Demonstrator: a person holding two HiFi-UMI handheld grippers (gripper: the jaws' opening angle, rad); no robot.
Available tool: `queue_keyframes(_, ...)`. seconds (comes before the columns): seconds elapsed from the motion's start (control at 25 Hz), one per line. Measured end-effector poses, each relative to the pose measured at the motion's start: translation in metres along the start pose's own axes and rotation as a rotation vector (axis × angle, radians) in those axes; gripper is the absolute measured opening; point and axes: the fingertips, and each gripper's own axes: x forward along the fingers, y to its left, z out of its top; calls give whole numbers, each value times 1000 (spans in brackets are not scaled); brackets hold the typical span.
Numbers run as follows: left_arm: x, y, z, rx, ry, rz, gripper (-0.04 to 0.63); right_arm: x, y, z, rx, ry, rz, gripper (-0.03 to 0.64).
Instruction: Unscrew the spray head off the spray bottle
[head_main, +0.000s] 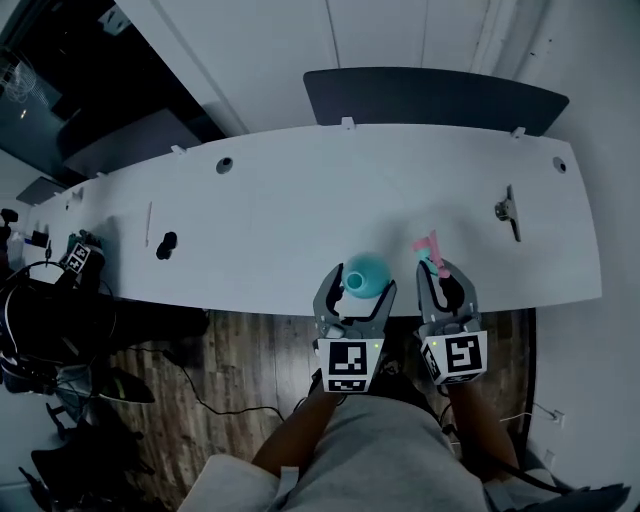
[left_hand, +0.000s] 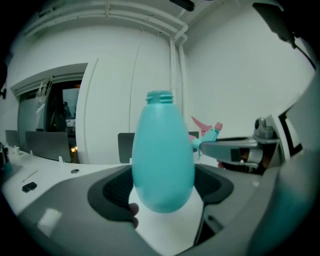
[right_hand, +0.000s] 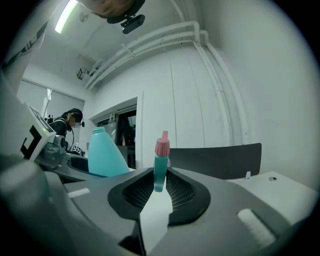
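The teal spray bottle (left_hand: 162, 155) stands upright between the jaws of my left gripper (head_main: 356, 290), which is shut on its body; its threaded neck is bare at the top. From above, the bottle (head_main: 364, 275) shows as a round teal shape at the table's near edge. My right gripper (head_main: 444, 278) is shut on the spray head (right_hand: 160, 167), a teal collar with a pink nozzle, apart from the bottle. In the left gripper view the spray head (left_hand: 207, 131) hangs to the right of the bottle. The bottle (right_hand: 105, 152) stands left of the head in the right gripper view.
A long white table (head_main: 300, 220) runs across, with a dark chair back (head_main: 430, 97) behind it. A small black object (head_main: 166, 245) and a thin stick lie at the left, a metal fitting (head_main: 507, 210) at the right. Dark gear (head_main: 50, 300) and cables sit on the wooden floor.
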Motion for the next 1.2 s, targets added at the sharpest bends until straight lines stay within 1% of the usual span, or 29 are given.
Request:
queue_keyframes(0.16,-33,-15,-4,-18,7,35,371,-42,-3,-7,21,8,2,72)
queue_keyframes(0.32,-63,-17,-5,-7,12,66,371,-76,-3,2,5,-9,1,73)
queue_keyframes(0.44,-74,-21,-4,-3,5,63,371,-91,4,9,11,-21,-10,72)
queue_keyframes(0.6,-83,-26,2,14,-21,22,371,-95,29,19,-4,-43,-22,71)
queue_keyframes(0.76,-93,-17,11,17,-53,7,371,-91,54,27,-15,-53,-13,71)
queue_keyframes(1.0,-97,-9,13,19,-68,-11,371,-90,64,36,-21,-57,-32,70)
queue_keyframes(1.2,-100,-6,11,25,-64,-18,371,-91,71,42,-42,-78,-29,70)
